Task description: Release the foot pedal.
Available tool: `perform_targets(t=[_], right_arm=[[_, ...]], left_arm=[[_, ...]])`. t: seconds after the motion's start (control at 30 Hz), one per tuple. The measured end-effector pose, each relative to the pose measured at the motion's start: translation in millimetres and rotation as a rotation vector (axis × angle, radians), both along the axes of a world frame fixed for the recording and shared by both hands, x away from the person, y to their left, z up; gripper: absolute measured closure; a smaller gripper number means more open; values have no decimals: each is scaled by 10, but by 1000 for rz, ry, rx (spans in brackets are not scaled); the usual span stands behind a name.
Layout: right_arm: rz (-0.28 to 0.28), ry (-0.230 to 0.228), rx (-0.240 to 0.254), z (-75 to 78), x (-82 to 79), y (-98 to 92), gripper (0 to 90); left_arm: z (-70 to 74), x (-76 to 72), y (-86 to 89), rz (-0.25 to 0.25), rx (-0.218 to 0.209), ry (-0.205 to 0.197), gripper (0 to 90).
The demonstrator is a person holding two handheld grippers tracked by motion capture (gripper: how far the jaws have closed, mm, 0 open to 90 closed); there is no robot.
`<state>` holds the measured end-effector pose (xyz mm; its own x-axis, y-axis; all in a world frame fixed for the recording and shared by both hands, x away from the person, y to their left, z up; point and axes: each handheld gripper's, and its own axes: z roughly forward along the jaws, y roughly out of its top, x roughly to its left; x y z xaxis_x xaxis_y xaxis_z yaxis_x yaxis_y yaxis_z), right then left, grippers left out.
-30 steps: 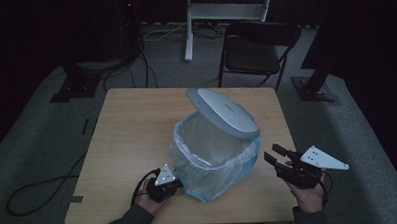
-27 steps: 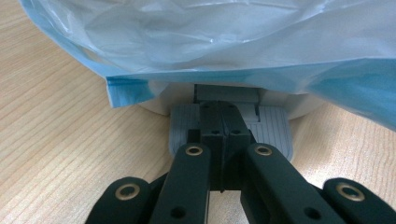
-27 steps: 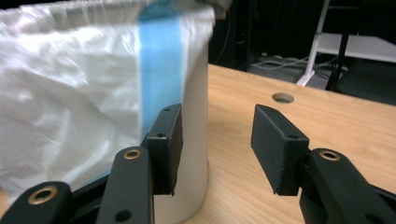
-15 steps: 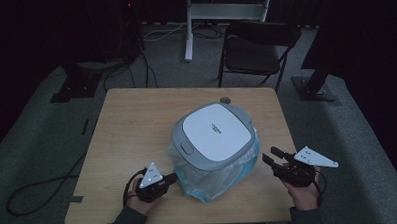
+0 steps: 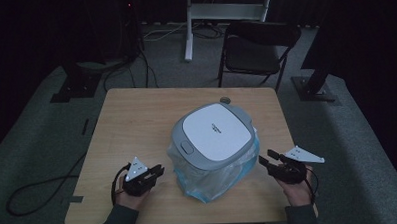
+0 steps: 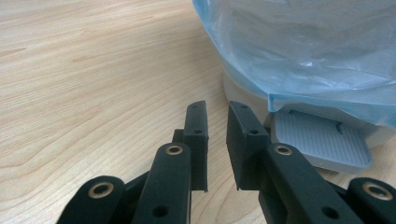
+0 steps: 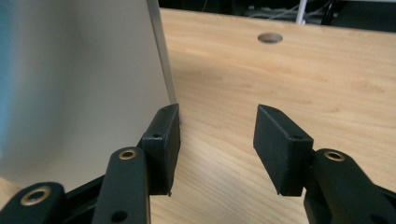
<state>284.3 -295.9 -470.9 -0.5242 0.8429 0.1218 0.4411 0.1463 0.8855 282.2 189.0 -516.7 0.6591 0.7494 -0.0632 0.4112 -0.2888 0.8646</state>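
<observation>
On the light wooden table [image 5: 136,119], a little right of the middle and toward your edge, stands the white and grey plastic pedal bin [image 5: 213,136] with its flat lid shut, and the pale blue plastic liner bag [image 5: 209,184] hangs out from under the lid and bulges down the bin's near side. Your left gripper [image 5: 157,171] sits low over the table just to the left of the bin, apart from the bag; from the left gripper view its fingers [image 6: 197,126] stand a narrow gap apart with nothing between them, so they are released, and they point toward the ribbed grey foot pedal [image 6: 320,140] at the bin's base, which lies just beyond the fingertips under the hanging blue liner. Your right gripper [image 5: 267,157] is at the bin's right side, close to the bag; its fingers [image 7: 163,135] have just been opening and stand wide with only bare table between them, grasping nothing. From the right gripper view one finger lies right beside the bin's smooth pale wall [image 7: 84,84], though you cannot tell from the pictures whether it touches. Farther across the table a small round grey disc [image 7: 270,37] lies near the far edge, well apart from both grippers. Beyond the table a dark folding chair [image 5: 257,52] stands on the grey floor.
</observation>
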Motion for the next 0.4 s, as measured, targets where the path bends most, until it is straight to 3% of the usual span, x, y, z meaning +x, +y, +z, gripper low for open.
perform_targets(t=[0.4], right_arm=[[-11, 42, -42, -203, 141, 47, 490]], left_arm=[[-12, 20, 14, 23, 17, 4, 787]])
